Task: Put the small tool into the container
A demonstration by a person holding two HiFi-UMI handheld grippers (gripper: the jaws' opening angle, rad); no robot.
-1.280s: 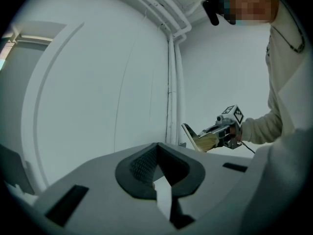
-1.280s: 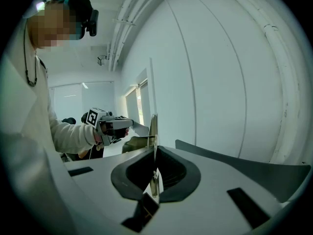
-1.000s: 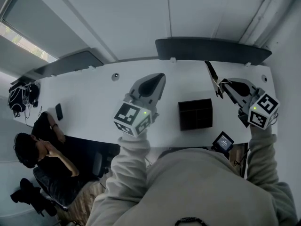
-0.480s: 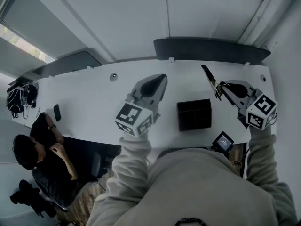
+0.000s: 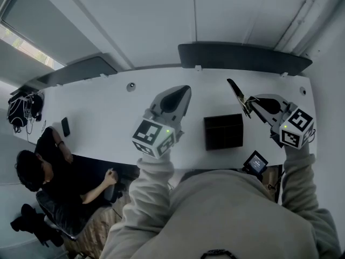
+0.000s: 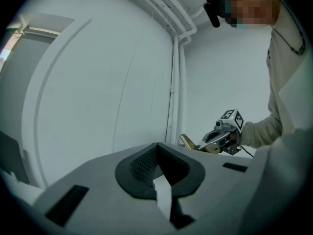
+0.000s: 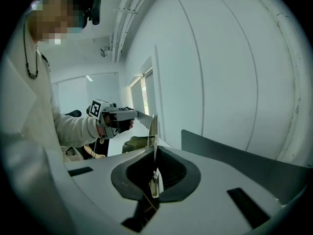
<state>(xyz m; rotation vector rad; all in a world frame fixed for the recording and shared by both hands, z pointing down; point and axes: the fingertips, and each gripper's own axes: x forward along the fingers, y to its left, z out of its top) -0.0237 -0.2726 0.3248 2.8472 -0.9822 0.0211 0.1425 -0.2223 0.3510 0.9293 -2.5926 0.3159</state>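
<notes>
Head view looks down on a long white table (image 5: 97, 109), where the black container (image 5: 223, 131) stands near the front edge, its inside split into compartments. A seated person (image 5: 40, 169) is well to the container's left, off the table's front edge. The left gripper (image 5: 182, 92) hangs just left of the container, its jaws pressed together with nothing between them. The right gripper (image 5: 250, 106) is to the container's right and a little beyond it, tilted down, jaws clamped on the small tool (image 5: 236, 92). This thin, brass-toned tool sticks out past the jaw tips, in the air beyond the container's far right corner and outside it. A small screen (image 5: 255, 162) sits off the container's near right corner.
</notes>
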